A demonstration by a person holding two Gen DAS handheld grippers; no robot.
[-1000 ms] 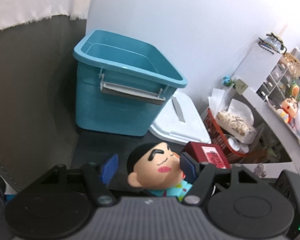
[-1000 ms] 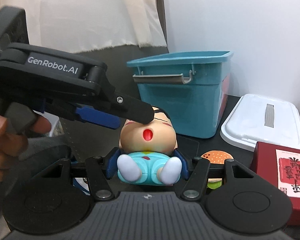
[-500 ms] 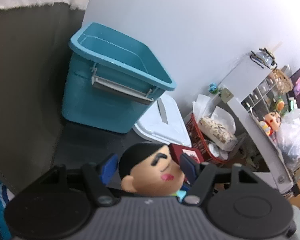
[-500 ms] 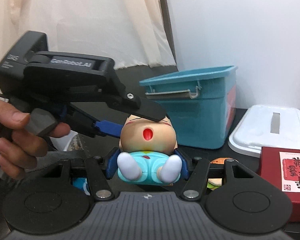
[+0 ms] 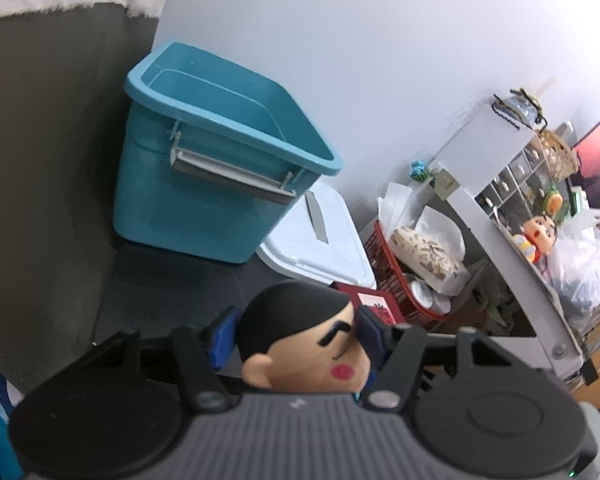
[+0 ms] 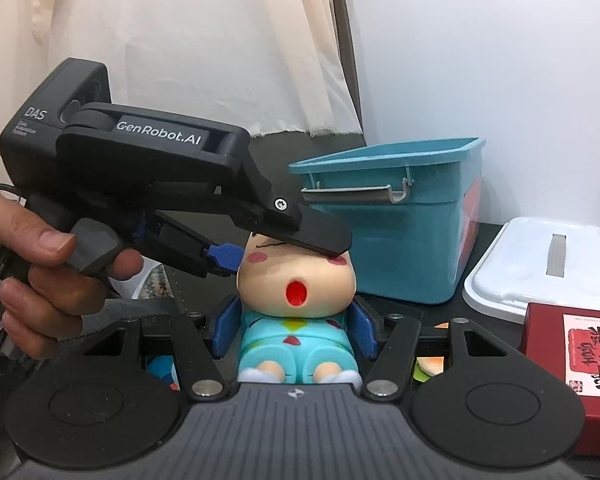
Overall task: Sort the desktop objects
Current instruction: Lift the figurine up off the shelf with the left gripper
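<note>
Left wrist view first: the left gripper (image 5: 294,334) has its blue fingers (image 5: 220,336) on either side of the doll (image 5: 300,340), around its black-haired head, down at 6 o'clock. The fingers are closing in on the head; the right-hand pad looks to be against the face, the other is just beside the hair with a small gap, so not a real grip. Up at 10 o'clock sits the teal bin (image 5: 220,168), open top, grey handle folded down, on the dark desk (image 5: 172,280). A white lid (image 5: 316,248) lies just beside it toward the centre, a red box (image 5: 374,306) peeks out behind the doll, and a red basket (image 5: 396,280) with paper stuff is at 3 o'clock.

Right wrist view: the right gripper (image 6: 296,330) is clamped on the doll's light blue body (image 6: 296,340), fingers (image 6: 224,330) pressing both sides at a medium width, feet pointing at the camera. From 9 o'clock a hand (image 6: 48,276) holds the left gripper, whose upper finger lies over the doll's forehead. The teal bin is at 2 o'clock behind the doll, the white lid and red box at 3 to 4 o'clock.
</note>
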